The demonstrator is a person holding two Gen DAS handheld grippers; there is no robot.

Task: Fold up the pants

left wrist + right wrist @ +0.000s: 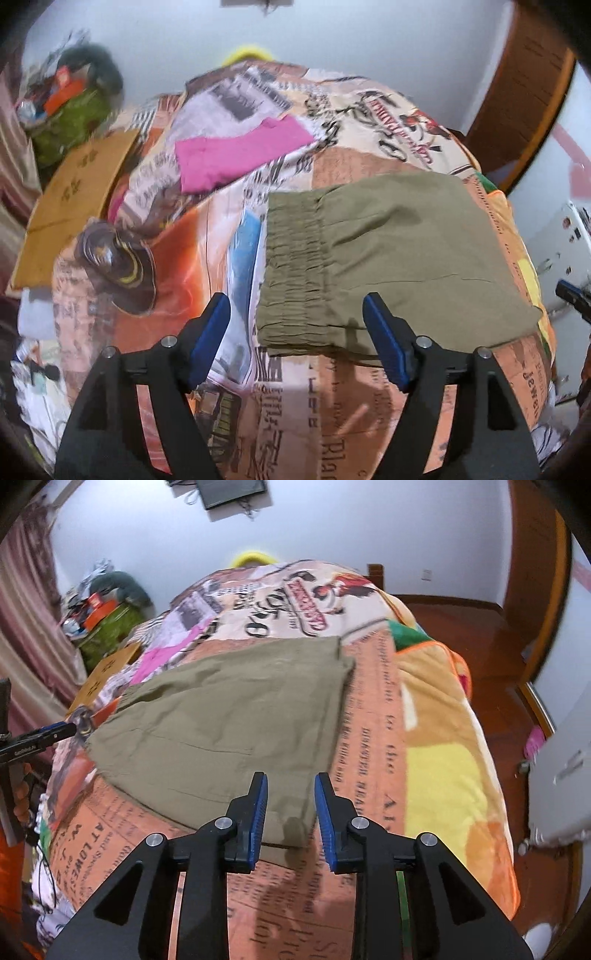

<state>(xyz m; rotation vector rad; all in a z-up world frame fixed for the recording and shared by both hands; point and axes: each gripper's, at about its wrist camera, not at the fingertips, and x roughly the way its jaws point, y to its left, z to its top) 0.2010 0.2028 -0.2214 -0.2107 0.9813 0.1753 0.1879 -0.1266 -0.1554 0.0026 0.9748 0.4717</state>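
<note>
Olive-green pants (388, 251) lie folded flat on a bed with a newspaper-print cover (303, 406), the gathered elastic waistband on their left side. My left gripper (297, 314) stands wide open above the waistband's near corner, with nothing pressed between its blue pads. In the right wrist view the same pants (229, 716) spread across the middle. My right gripper (290, 794) hangs partly open over their near right corner, and the pads do not pinch the cloth. The right gripper's tip (570, 295) shows at the left view's right edge, and the left gripper's finger (48, 733) at the other view's left edge.
A folded pink garment (236, 151) lies further back on the bed. A cardboard box (70, 206) and a cluttered green-draped stand (70, 122) are at the left. A yellow-and-orange blanket (443, 738) covers the bed's right side, beyond it wooden floor (480, 635) and a door frame (524, 92).
</note>
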